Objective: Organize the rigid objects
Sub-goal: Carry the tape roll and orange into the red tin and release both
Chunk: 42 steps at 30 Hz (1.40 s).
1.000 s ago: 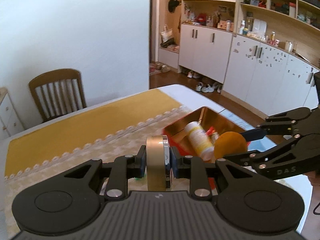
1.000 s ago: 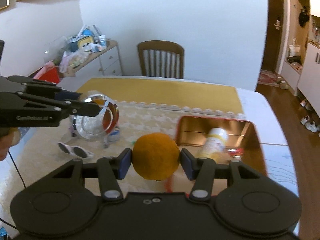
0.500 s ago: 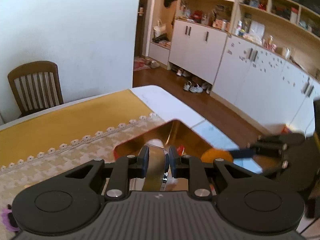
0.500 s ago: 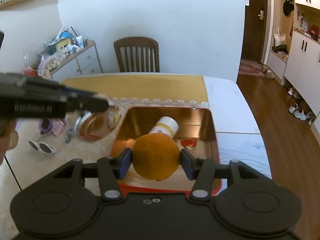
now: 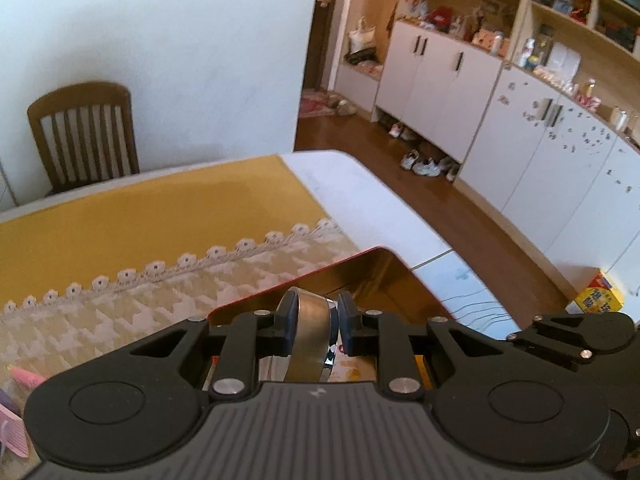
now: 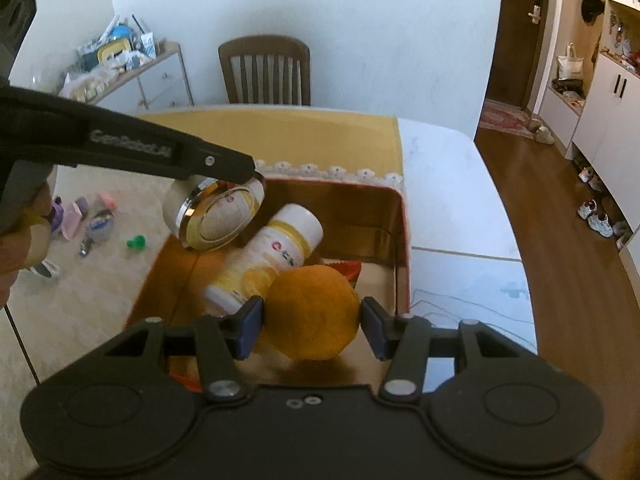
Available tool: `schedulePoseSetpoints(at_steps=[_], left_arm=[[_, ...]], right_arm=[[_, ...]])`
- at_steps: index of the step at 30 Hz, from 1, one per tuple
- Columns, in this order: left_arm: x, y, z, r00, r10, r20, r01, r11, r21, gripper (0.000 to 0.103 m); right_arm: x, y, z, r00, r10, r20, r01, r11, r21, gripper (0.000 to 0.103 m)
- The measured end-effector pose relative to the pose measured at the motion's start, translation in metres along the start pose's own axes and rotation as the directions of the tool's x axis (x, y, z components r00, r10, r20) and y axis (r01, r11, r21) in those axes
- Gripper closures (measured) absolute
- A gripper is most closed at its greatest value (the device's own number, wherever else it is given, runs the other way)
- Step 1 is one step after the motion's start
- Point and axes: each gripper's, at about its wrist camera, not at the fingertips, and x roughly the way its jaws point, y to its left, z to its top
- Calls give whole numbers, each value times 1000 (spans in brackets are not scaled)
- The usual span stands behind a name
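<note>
So, everything here was placed relative to the gold tray (image 6: 400,240) with the red rim, which was set on the table (image 6: 440,160) at the patterned cloth's (image 5: 120,320) edge.

Far left of the tray, a scatter of small items (image 6: 88,220) was seen on the cloth, a little green piece (image 6: 135,242) among them; most were too small to make out. Closer in, the left gripper (image 5: 313,332) was held over the tray's left side, fingers pinched tight on a round mirror (image 6: 220,216), which was gripped by its edges and tilted, shiny face catching a reflection of the bottle. The mirror was kept up in the air, not touching the tray.

Inside the tray, a white and yellow bottle (image 6: 268,256) was lying on its side, and something red (image 6: 346,268) was peeking out behind the orange.

Over the tray's near-right part, the right gripper (image 6: 312,320) was seen with an orange (image 6: 312,312) between its pads. The left pad looked pressed against it, but a small gap was visible at the right one, so the fingers were opened slightly.

Past the tray's far side, a wooden chair (image 6: 264,68) was parked at the wall.
</note>
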Motion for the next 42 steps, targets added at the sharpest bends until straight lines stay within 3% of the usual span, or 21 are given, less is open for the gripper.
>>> schedulePoseSetpoints(at_steps=[11,21,31,39,42], left_arm=[[29,3,-3,997,60,-41,-59,998,11,82],[42,-3,4,996,69,-52,-68,997,28,82],[42,-7,7,995,67,-79,-65,998,26,82],[29,-12,-1,995,62,-81,-59,997,41,82],[20,-11,-4,995,60,-75,-57,998,38,72]], right_arm=[[29,-1,-1,999,-11,-51,8,999,-43,51],[39,0,12,999,-19,-33,18,999,-46,51],[30,-3,16,999,16,-28,-17,999,-35,49],[18,-3,16,999,42,-21,-42,999,0,41],[12,0,15,999,44,-14,-43,999,8,39]])
